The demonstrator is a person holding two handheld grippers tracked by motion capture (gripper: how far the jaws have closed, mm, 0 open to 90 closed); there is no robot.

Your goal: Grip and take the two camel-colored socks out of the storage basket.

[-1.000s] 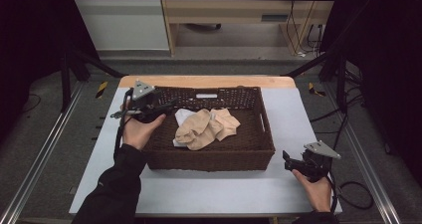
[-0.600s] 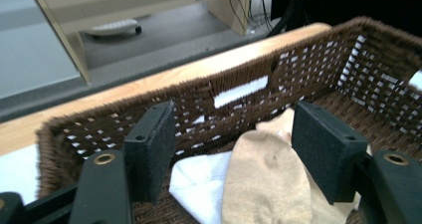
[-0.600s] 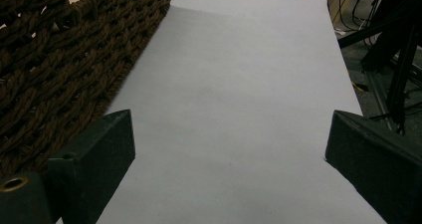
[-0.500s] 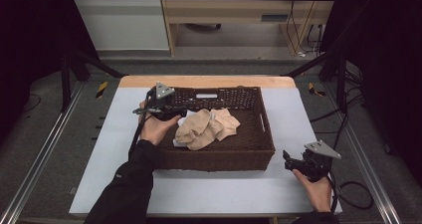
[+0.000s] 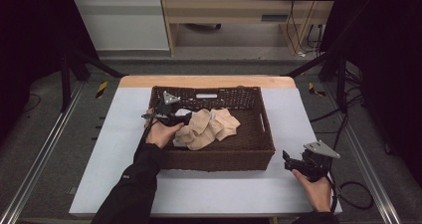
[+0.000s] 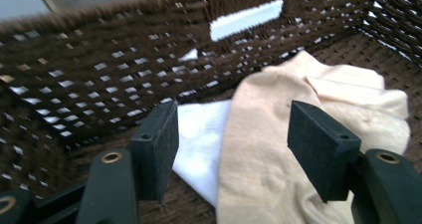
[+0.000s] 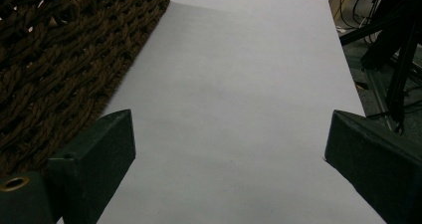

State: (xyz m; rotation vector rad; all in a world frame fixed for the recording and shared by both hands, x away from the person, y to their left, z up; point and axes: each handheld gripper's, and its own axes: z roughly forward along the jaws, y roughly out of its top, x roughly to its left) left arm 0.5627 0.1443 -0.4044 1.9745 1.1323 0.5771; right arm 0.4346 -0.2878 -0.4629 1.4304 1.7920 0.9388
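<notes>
Now the left gripper [image 5: 185, 118], at nine o'clock inside the wicker basket [image 5: 263, 134], has just been narrowing its wide-open jaws over the beige cloth [image 6: 268, 154], nothing pinched yet. Best to press down into a thick fold, clear of the white cloth [image 6: 201, 139], before squeezing. Down at four o'clock the right gripper [image 5: 291, 160] rests on the table [image 7: 239, 84], jaws spread and empty.

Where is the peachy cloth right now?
In the high view the peach cloth lies bunched inside the brown wicker basket, left of its middle, partly over a white cloth. The left gripper sits open right beside it.
</notes>
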